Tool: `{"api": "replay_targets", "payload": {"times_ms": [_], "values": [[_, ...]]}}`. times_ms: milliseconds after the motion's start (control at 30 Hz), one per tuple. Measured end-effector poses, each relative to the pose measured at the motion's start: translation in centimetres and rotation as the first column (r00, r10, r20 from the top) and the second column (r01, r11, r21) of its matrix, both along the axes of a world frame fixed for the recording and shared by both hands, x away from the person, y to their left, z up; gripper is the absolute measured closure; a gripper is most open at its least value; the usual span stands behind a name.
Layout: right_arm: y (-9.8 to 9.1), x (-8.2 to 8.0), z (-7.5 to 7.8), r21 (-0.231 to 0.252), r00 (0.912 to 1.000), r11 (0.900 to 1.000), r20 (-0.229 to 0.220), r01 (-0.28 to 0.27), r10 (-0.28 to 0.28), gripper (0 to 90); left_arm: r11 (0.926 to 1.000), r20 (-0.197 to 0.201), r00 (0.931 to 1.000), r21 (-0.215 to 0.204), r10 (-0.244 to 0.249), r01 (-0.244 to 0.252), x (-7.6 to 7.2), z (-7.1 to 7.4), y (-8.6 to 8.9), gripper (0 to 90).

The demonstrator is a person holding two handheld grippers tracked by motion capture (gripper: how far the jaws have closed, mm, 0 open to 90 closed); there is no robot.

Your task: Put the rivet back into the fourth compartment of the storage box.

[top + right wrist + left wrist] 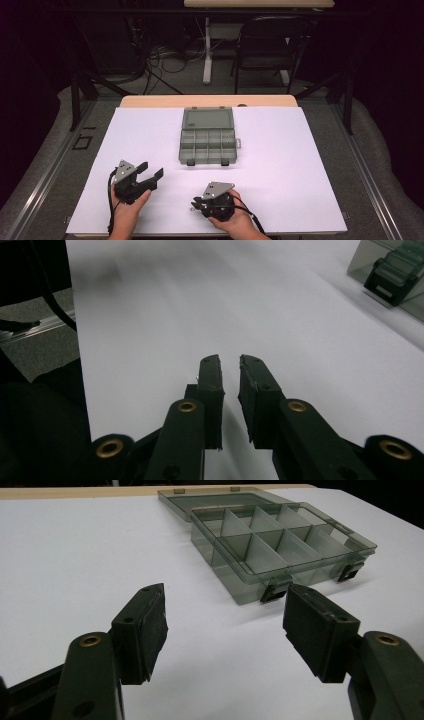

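Open box (207,142) mid-table (300,165); both tongs nearer, probably apart.

Right gripper (230,362) low over white table sheet (200,305), two black jaws rising from bottom edge, narrow gap left between pads, nothing visibly gripped; tiny pale fleck at tip of left-hand pad, too small to identify. Brass-coloured pivot pins on jaw links. Corner of smoky translucent organiser box (365,260) at top right, its dark latch (392,282) hanging at front wall, well apart from jaws. At left, sheet edge, then grey floor, metal rail (35,327) and black cable (52,295); far sheet blurred
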State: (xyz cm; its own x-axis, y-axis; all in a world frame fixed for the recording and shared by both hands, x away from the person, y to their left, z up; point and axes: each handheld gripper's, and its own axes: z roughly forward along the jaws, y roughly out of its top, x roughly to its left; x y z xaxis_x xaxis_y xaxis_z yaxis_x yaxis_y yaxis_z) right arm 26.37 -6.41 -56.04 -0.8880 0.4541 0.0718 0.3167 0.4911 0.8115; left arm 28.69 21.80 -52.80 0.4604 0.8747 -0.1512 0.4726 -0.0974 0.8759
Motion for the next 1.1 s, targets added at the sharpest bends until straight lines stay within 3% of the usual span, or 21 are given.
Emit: {"api": "replay_targets", "payload": {"times_ms": [533,867,1100], "values": [[1.1,-0.1,-0.8,-0.063,0.9975,0.9960,-0.036,-0.063,0.061,84.4,1.0000,0.001,1.0000,-0.001,0.002,-0.002,0.0,0.0,0.0,34.0],[1.2,0.2,-0.9,-0.040,0.9974,0.9980,-0.055,-0.049,0.047,86.4,1.0000,0.006,1.0000,-0.004,0.004,-0.004,0.0,-0.1,-0.1,33.9],[1.1,0.2,-0.7,-0.053,0.9971,0.9972,-0.058,-0.052,0.049,86.8,1.0000,-0.001,1.0000,0.000,0.003,-0.003,0.0,-0.1,0.0,33.9]]}}
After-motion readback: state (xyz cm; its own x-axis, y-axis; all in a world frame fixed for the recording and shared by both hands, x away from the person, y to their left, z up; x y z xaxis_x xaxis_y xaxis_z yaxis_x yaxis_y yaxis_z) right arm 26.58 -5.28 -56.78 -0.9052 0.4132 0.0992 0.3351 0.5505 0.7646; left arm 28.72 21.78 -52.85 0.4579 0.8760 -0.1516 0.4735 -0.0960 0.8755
